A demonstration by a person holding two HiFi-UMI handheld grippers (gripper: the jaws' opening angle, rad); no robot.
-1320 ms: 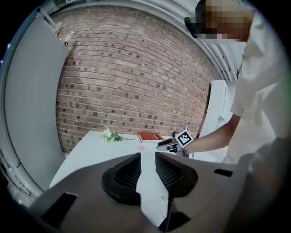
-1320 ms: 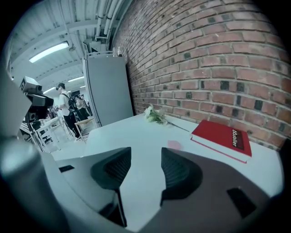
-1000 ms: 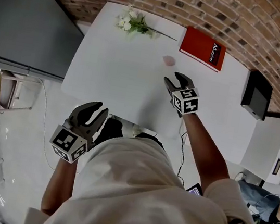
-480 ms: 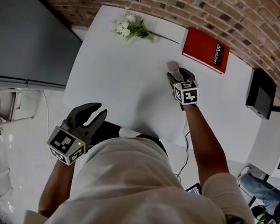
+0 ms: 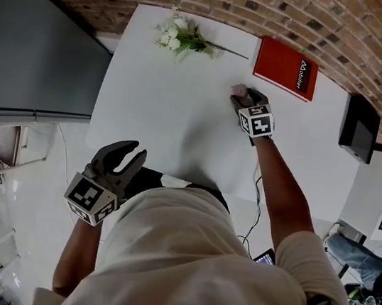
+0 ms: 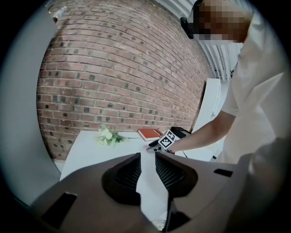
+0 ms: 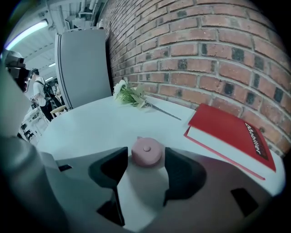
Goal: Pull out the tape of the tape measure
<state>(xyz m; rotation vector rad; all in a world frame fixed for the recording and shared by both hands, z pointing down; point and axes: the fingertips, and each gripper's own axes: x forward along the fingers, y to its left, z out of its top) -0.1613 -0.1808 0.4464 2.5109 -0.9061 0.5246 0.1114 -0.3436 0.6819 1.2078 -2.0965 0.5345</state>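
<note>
A small round pink tape measure (image 7: pixel 146 151) lies flat on the white table (image 5: pixel 162 108), seen also in the head view as a pink disc (image 5: pixel 239 90). My right gripper (image 7: pixel 146 157) reaches over the table with its jaws on either side of the tape measure; the jaws are opening, and a narrow gap shows at each side. My left gripper (image 5: pixel 124 155) hangs off the near table edge by the person's body, open, with nothing between its fingers (image 6: pixel 170 169).
A red book (image 5: pixel 286 68) lies right of the tape measure by the brick wall. A white flower sprig (image 5: pixel 184 36) lies at the far left of the table. A black device (image 5: pixel 359 127) sits on a side surface at right. A grey cabinet (image 5: pixel 34 52) stands left.
My right gripper has moved forward across the table until its jaws reached round the pink tape measure. The left gripper has stayed near the table's front edge.
</note>
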